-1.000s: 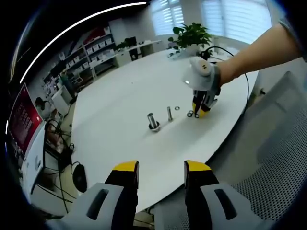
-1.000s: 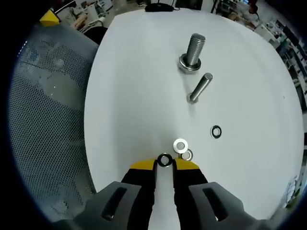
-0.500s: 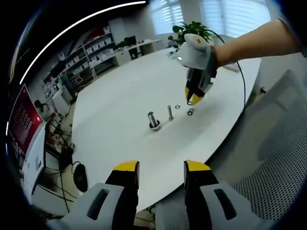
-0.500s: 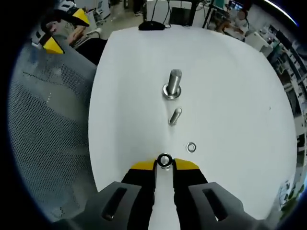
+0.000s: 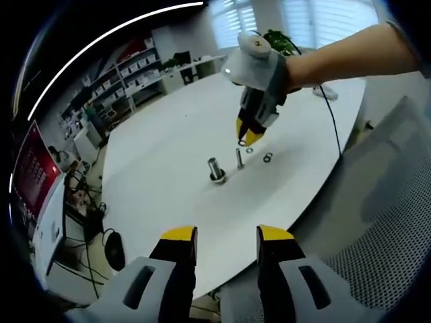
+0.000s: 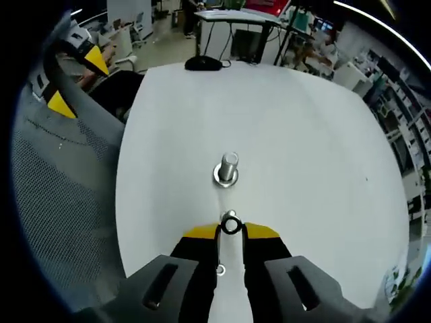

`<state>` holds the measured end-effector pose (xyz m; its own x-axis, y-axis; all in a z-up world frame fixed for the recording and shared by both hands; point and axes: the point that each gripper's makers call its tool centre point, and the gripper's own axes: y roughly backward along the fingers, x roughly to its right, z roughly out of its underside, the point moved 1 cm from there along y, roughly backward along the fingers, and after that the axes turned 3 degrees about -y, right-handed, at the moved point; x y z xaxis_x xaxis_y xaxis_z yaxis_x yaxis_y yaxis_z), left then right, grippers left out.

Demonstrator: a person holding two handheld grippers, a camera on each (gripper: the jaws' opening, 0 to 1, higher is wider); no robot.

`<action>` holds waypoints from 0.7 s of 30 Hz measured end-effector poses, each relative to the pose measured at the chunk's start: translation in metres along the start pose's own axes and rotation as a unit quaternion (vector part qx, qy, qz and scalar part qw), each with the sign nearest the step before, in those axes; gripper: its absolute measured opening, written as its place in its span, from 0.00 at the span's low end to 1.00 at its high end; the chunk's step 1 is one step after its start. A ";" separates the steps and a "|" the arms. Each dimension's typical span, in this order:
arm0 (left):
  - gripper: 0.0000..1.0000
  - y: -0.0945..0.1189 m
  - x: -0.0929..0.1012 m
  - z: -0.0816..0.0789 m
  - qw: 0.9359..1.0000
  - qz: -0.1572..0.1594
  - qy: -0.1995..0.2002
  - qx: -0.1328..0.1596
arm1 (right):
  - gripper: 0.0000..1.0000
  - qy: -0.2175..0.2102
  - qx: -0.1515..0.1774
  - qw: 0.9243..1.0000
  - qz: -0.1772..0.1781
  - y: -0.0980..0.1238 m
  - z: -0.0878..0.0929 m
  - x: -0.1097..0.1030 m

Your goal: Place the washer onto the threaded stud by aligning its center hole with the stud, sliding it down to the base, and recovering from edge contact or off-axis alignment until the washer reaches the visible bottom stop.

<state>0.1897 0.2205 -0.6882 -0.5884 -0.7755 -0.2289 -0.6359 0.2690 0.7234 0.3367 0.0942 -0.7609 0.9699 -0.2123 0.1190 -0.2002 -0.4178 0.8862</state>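
My right gripper (image 6: 231,230) is shut on a small dark washer (image 6: 231,225), held in the air over the white table (image 6: 303,134). In the left gripper view that right gripper (image 5: 244,137) hangs just above a thin upright stud (image 5: 238,158), the washer (image 5: 242,142) at its tips. The top of this thin stud (image 6: 229,214) peeks out right behind the washer. A thicker threaded stud (image 6: 227,168) with a washer at its base stands beyond it. My left gripper (image 5: 225,247) is open, off the table's edge.
Two loose washers (image 5: 250,150) (image 5: 267,158) lie on the table beside the thin stud. A grey mesh chair (image 6: 60,202) stands at the table's edge. A potted plant (image 5: 276,42) and a cable lie at the far side. The left gripper (image 6: 77,82) shows past the chair.
My right gripper has lifted the washer off the table and carried it from the loose washers to above the thin stud. The left gripper has stayed still and open.
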 end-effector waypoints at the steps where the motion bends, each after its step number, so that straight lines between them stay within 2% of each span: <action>1: 0.33 0.000 0.000 0.000 1.000 0.001 0.003 0.000 | 0.15 0.003 -0.002 1.000 0.000 -0.001 -0.001 0.000; 15: 0.33 0.001 -0.001 -0.002 1.000 -0.002 0.004 0.006 | 0.15 0.000 -0.016 1.000 -0.014 -0.016 -0.003 0.001; 21: 0.33 0.001 -0.002 -0.002 1.000 -0.003 0.004 0.006 | 0.15 0.004 -0.031 0.999 -0.018 -0.027 0.003 -0.001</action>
<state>0.1911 0.2209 -0.6863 -0.5802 -0.7819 -0.2280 -0.6454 0.2705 0.7144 0.3408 0.1026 -0.7862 0.9776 -0.1906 0.0892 -0.1557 -0.3700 0.9159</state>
